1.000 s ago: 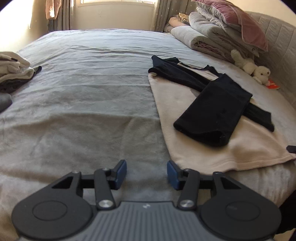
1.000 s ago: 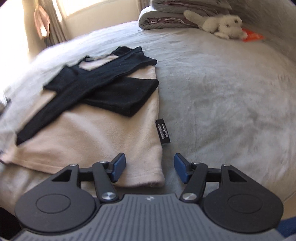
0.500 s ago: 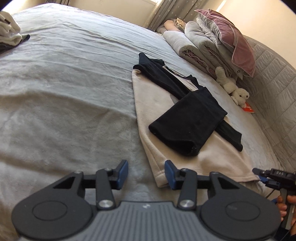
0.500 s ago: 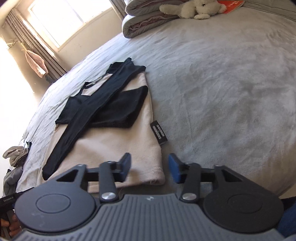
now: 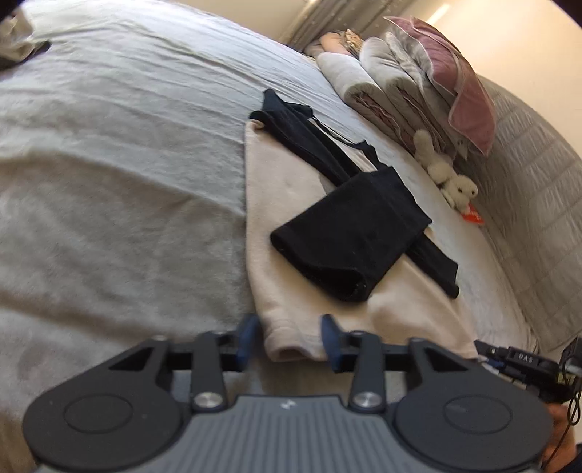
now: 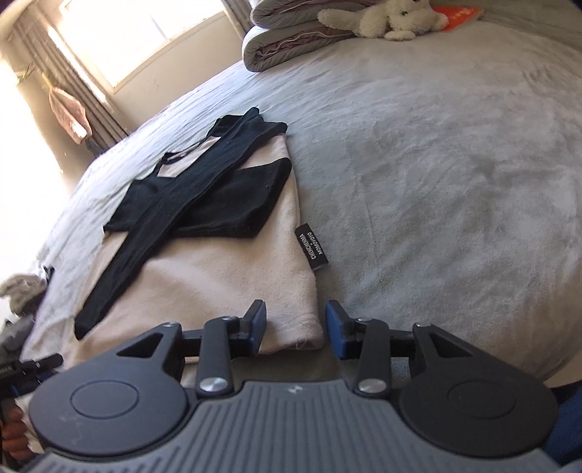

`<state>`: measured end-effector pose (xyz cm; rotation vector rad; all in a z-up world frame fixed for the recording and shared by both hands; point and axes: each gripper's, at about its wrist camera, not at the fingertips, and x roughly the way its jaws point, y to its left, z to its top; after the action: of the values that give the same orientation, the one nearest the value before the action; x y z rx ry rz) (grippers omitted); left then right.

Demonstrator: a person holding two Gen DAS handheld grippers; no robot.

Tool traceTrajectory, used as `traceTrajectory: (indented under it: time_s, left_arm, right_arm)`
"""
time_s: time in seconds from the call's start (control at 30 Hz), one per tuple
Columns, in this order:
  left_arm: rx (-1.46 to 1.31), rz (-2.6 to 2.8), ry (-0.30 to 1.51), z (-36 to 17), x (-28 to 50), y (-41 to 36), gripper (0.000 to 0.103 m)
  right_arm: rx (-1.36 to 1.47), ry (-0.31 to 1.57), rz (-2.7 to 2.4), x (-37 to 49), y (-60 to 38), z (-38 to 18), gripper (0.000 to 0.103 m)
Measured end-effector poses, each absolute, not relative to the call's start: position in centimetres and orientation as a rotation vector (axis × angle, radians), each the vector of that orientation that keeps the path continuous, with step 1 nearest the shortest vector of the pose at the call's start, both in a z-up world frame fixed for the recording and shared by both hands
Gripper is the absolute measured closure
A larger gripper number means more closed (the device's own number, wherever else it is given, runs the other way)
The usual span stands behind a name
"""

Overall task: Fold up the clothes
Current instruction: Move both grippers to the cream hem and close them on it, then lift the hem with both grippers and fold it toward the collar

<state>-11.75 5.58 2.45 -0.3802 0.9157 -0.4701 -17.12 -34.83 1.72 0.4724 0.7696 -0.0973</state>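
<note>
While both tools hover low over the near edge of the bed (image 6: pixel 454 152), the beige garment (image 5: pixel 287 262) lies flat there with its black sleeves (image 6: pixel 203 185) folded across it. With jaws spread wide, the left gripper (image 5: pixel 289 336) straddles the hem's left corner, gripping nothing. Equally wide, the right gripper (image 6: pixel 295 324) brackets the hem's right corner, just below the black label (image 6: pixel 313 248). A plush toy (image 6: pixel 382 18) sits near the far edge.
</note>
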Motion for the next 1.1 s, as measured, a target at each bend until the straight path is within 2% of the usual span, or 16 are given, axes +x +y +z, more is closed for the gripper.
traceTrajectory:
  time_s: [0.07, 0.1, 0.37, 0.47, 0.6, 0.87, 1.1]
  left_arm:
    - [-0.404, -0.475, 0.911, 2.7, -11.6, 6.0, 0.096]
    - [-0.422, -0.477, 0.905, 2.9, -11.6, 6.4, 0.096]
    - [-0.509, -0.525, 0.826, 5.6, -12.2, 8.6, 0.096]
    - [-0.449, -0.485, 0.909, 4.2, -11.7, 7.5, 0.096]
    - [-0.405, -0.431, 0.979, 2.8, -11.4, 7.2, 0.096]
    - [-0.425, -0.444, 0.871, 5.8, -10.7, 7.1, 0.096]
    - [-0.341, -0.306, 0.826, 7.9, -5.0, 4.4, 0.096]
  right_arm:
    - [0.4, 0.772, -0.12, -16.9, -34.0, 1.8, 0.091]
    - [0.4, 0.763, -0.125, -17.0, -34.0, 1.9, 0.092]
    - [0.546, 0.612, -0.096, -19.2, -36.5, 6.1, 0.093]
    - [0.499, 0.653, -0.107, -18.5, -36.1, 6.4, 0.093]
    - [0.492, 0.779, -0.157, -17.2, -35.8, 3.2, 0.093]
    - [0.481, 0.673, -0.119, -16.3, -35.8, 6.3, 0.093]
    - [0.439, 0.689, -0.111, -9.2, -37.5, 8.4, 0.093]
